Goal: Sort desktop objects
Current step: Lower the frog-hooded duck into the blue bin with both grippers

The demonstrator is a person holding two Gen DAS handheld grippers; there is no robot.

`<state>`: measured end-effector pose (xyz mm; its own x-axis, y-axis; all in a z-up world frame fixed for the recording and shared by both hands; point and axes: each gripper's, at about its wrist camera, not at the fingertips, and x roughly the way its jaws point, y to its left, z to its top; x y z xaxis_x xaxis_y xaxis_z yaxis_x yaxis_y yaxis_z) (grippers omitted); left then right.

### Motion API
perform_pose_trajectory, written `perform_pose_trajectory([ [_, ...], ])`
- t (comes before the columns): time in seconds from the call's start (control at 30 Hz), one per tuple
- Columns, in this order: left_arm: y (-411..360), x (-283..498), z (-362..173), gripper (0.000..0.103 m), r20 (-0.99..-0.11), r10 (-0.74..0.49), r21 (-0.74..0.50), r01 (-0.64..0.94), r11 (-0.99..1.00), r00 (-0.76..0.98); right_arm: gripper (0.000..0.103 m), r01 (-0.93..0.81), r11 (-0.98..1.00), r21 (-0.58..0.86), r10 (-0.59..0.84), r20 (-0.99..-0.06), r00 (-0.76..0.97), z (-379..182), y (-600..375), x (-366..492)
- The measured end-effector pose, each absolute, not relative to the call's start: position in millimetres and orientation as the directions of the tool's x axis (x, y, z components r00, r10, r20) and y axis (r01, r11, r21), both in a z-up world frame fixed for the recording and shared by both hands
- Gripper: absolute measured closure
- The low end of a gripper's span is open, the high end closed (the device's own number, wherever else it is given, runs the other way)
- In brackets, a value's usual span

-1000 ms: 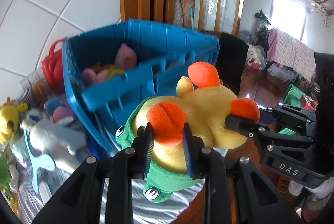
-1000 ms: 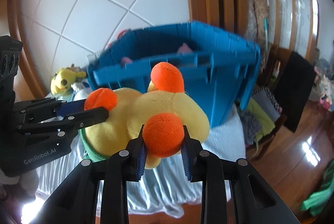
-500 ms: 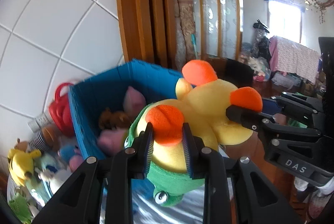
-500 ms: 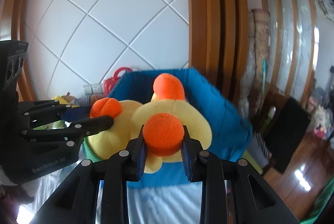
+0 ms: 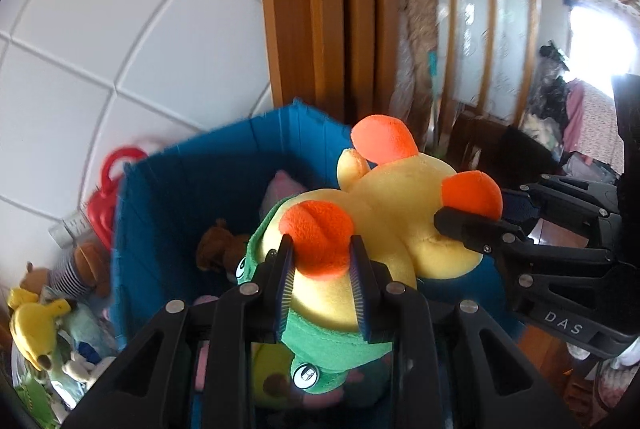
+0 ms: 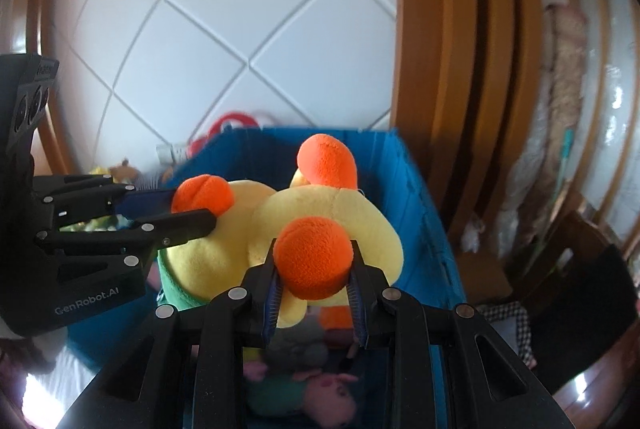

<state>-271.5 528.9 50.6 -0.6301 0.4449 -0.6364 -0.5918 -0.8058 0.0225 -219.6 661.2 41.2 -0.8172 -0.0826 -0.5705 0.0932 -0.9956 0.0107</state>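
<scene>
1. The plush toy (image 5: 384,213) is a plump yellow soft figure with rounded orange fleece paws and a green hood or collar carrying round button eyes.
2. It hangs in the air over the open blue crate (image 5: 160,213), belly side toward the cameras, its orange paws sticking outward.
3. The left hand-held gripper (image 5: 322,281) is clamped on one orange paw, blue-edged pads pressing both sides.
4. The right hand-held gripper (image 6: 314,283) is clamped on another orange paw.
5. Inside the crate lie other soft toys, among them a pink pig plush (image 6: 320,391) and a brown plush (image 5: 218,245).
6. A yellow plush (image 5: 34,325) lies outside the crate, to its left.
</scene>
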Motion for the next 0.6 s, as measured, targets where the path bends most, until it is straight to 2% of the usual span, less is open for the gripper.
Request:
perform_pose_trajectory([
  [0.13,545.2,-308.4,27.1,0.077,-0.693,0.399,0.018,-0.569,-0.822,-0.6,0.075,0.126,-0.991,0.042,-0.124,-0.637,-0.761,9.2,680.3,-262.4],
  [0.27,557.7,-343.4,9.0,0.078,-0.737,0.357,0.021,-0.547,-0.837,-0.574,0.074,0.155,-0.977,0.149,-0.214,-0.724,-0.656,-8.3,693.4,-295.9],
  [0.37,561.8,-362.1,0.5,0.078,-0.767,0.383,-0.045,-0.552,-0.833,-0.514,0.074,0.145,-0.988,0.059,-0.139,-0.747,-0.65,-8.1,695.9,-315.9],
  [0.47,567.5,-373.3,-11.6,0.078,-0.782,0.333,0.0,-0.534,-0.845,-0.527,0.074,0.154,-0.986,0.069,-0.149,-0.785,-0.602,-21.2,697.1,-342.5],
  [0.6,560.8,-388.3,-31.0,0.078,-0.812,0.307,-0.02,-0.501,-0.865,-0.497,0.074,0.179,-0.983,0.042,-0.135,-0.822,-0.553,-48.8,685.1,-364.2],
])
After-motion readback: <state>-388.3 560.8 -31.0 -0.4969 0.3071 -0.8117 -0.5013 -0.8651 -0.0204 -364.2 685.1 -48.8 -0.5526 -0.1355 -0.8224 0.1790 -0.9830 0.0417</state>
